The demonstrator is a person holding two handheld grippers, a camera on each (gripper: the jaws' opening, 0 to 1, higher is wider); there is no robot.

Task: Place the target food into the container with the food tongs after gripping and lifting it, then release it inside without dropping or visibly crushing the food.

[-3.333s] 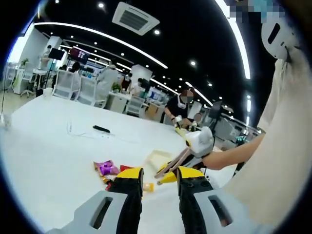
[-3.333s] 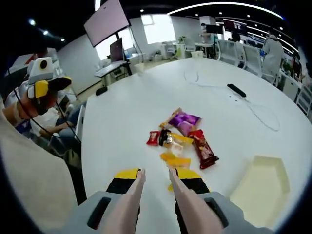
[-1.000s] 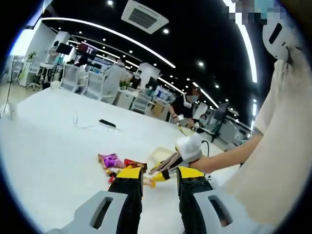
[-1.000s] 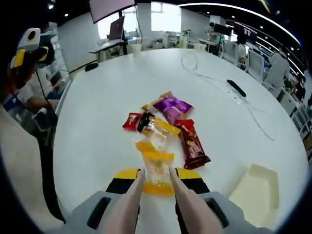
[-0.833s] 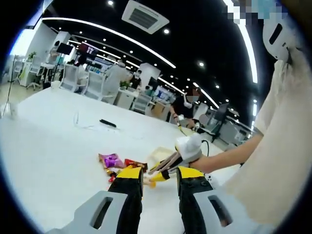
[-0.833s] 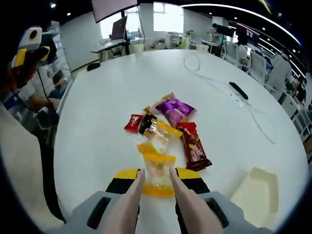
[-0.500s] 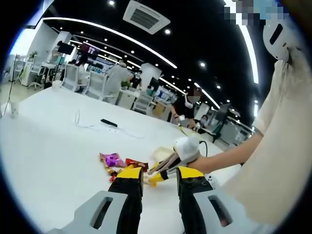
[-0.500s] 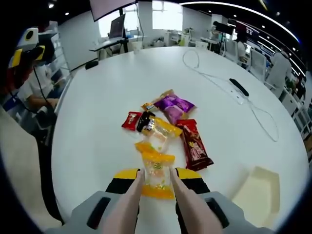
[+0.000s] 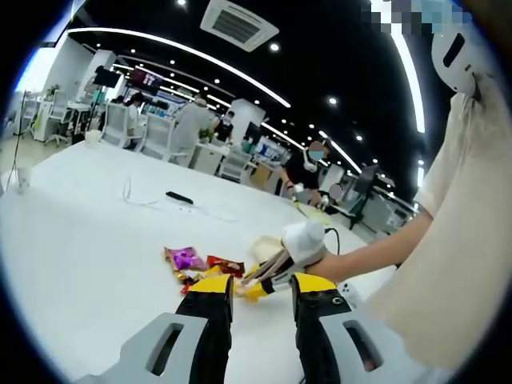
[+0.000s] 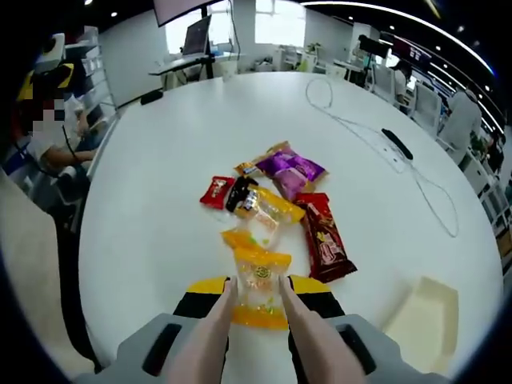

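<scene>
- In the right gripper view the food tongs (image 10: 254, 316) rise from the bottom centre as two pale arms, drawn close on a clear snack packet with orange ends (image 10: 258, 294), which sits pinched between their tips; the right gripper (image 10: 254, 298) carrying them has its yellow-tipped jaws closed in on the tong arms.
- To the upper left of that packet a small red packet (image 10: 214, 192) lies on the white round table (image 10: 160, 176), touching a dark-and-yellow packet (image 10: 256, 204) at frame centre.
- Just above the held packet lies another orange packet (image 10: 242, 238), near the tong tips.
- Above centre is a purple packet (image 10: 291, 170); right of centre a long dark-red bar (image 10: 325, 236) lies lengthwise beside the held packet.
- At the lower right, well apart from the tongs, sits the pale yellow container (image 10: 424, 316).
- A dark remote (image 10: 398, 144) and a white cable (image 10: 352, 124) lie at the upper right.
- In the left gripper view the left gripper (image 9: 262, 292) stands at the bottom centre with its jaws apart and nothing between them.
- Beyond them, right of centre, the right gripper (image 9: 268, 276) with the tongs shows above the table, a bare forearm (image 9: 364, 260) behind it.
- Left of it lie the purple and red packets, and the container is partly hidden behind that gripper.
</scene>
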